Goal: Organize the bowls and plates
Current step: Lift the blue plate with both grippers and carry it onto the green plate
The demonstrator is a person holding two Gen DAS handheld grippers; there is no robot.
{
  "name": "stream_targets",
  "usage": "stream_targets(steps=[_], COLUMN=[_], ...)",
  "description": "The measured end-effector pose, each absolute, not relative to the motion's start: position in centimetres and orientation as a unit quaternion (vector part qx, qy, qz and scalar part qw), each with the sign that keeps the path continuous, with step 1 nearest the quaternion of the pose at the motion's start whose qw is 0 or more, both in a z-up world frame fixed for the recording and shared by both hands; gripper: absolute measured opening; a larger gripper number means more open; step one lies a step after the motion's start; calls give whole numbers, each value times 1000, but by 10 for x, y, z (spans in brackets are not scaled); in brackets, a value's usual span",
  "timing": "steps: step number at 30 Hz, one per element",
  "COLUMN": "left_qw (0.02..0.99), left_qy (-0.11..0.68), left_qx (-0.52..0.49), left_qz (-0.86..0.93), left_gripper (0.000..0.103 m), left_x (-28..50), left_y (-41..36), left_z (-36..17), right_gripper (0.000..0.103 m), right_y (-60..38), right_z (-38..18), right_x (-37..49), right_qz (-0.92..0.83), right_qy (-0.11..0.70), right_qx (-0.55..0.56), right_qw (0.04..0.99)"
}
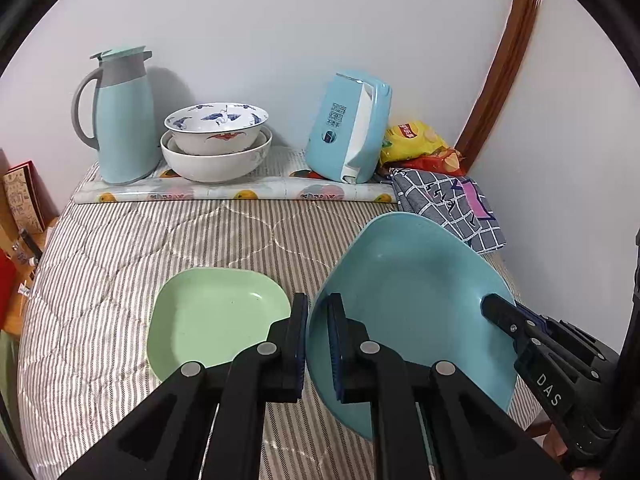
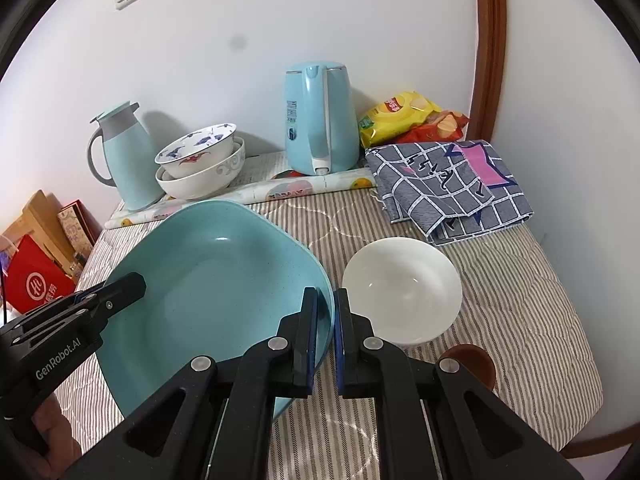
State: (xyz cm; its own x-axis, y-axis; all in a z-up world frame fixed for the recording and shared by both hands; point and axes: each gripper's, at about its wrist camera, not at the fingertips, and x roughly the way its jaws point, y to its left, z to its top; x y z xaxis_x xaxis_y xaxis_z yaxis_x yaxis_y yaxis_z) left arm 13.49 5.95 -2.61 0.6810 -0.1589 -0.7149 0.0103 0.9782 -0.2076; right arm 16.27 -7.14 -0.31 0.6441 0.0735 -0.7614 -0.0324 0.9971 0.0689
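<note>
Both grippers hold a large blue plate (image 1: 416,300), which also shows in the right wrist view (image 2: 212,280), tilted above the striped table. My left gripper (image 1: 318,344) is shut on its left rim. My right gripper (image 2: 327,340) is shut on its right rim and appears in the left wrist view (image 1: 500,316). A green plate (image 1: 212,316) lies flat on the table left of the blue one. A white bowl (image 2: 402,288) sits on the table right of it. Two stacked patterned bowls (image 1: 216,140) stand at the back.
At the back stand a blue thermos jug (image 1: 120,120), a blue electric kettle (image 2: 320,120) and snack bags (image 2: 408,116). A folded checked cloth (image 2: 448,188) lies at the back right. Boxes and a red bag (image 2: 32,276) sit off the left edge.
</note>
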Motion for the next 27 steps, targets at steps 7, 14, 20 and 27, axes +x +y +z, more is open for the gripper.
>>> stream_targets(steps=[7,14,20,27], left_qw=[912,909,905,896], left_qy=[397,402,411,427], left_qx=[-95,-104,-112,-124], left_qz=[-36,-24,-11,8], left_gripper=[10,10,10,10], left_x=[130,131,130,129], left_y=[71,89,106,130], left_z=[-28,-34,-45,-67], right_gripper=[7,7,8,8], right_y=[-60,-43,-25,-1], right_z=[-4,-12,-22,-44], right_x=[162,165,169,176], right_qz=[37,47,58,76], right_qy=[422,428,439,458], right_qx=[24,18,10,1], right_qw=[906,902,897,886])
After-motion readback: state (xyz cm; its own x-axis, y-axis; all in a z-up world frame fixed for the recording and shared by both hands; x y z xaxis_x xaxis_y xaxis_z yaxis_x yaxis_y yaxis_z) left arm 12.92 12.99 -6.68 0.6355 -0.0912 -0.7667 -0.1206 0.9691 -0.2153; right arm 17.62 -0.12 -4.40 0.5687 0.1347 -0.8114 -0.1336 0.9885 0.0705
